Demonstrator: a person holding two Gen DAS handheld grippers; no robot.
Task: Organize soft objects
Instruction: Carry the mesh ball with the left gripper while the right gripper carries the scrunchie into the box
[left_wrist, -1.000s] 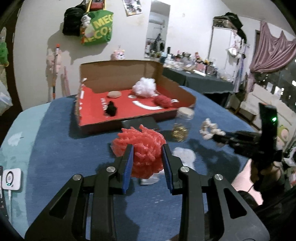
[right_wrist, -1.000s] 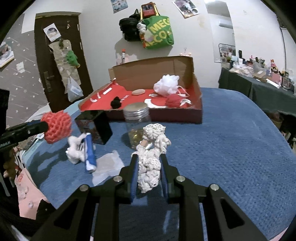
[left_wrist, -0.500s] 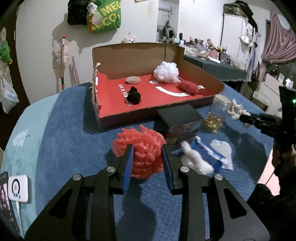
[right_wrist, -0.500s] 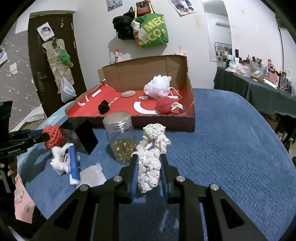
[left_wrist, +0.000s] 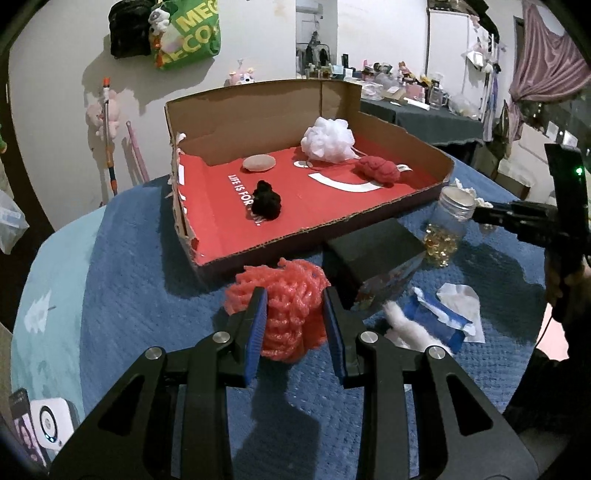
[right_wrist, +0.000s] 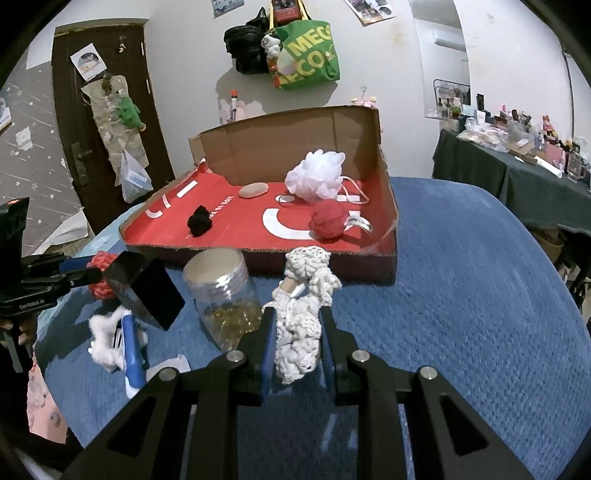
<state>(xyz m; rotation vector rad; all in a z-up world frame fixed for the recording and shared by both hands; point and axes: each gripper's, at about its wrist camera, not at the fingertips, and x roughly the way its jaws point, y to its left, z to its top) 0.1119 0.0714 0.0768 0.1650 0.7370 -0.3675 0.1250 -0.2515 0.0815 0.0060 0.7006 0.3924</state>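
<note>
My left gripper (left_wrist: 295, 306) is shut on a coral-red knitted ball (left_wrist: 284, 310), held just before the near wall of the open cardboard box (left_wrist: 258, 243) with a red floor. My right gripper (right_wrist: 297, 325) is shut on a white crocheted piece (right_wrist: 301, 317), held upright in front of the box (right_wrist: 332, 264). Inside the box lie a white mesh puff (left_wrist: 327, 138), a dark red knit ball (left_wrist: 378, 170), a black fuzzy ball (left_wrist: 267, 199) and a beige oval pad (left_wrist: 258, 162). From the right wrist view the left gripper (right_wrist: 90, 271) shows at the left edge with the red ball (right_wrist: 101, 278).
On the blue table cover (right_wrist: 480, 295) stand a glass jar (right_wrist: 221, 295) of gold beads and a black box (right_wrist: 147, 291). White cotton (right_wrist: 105, 338), a blue strip (right_wrist: 131, 350) and a white wrapper (left_wrist: 460, 299) lie nearby. A white device (left_wrist: 50, 421) sits at the left edge.
Both grippers have moved toward the cardboard box, each keeping its grip. The box looms larger in both views, and the black box and jar have shifted closer.
</note>
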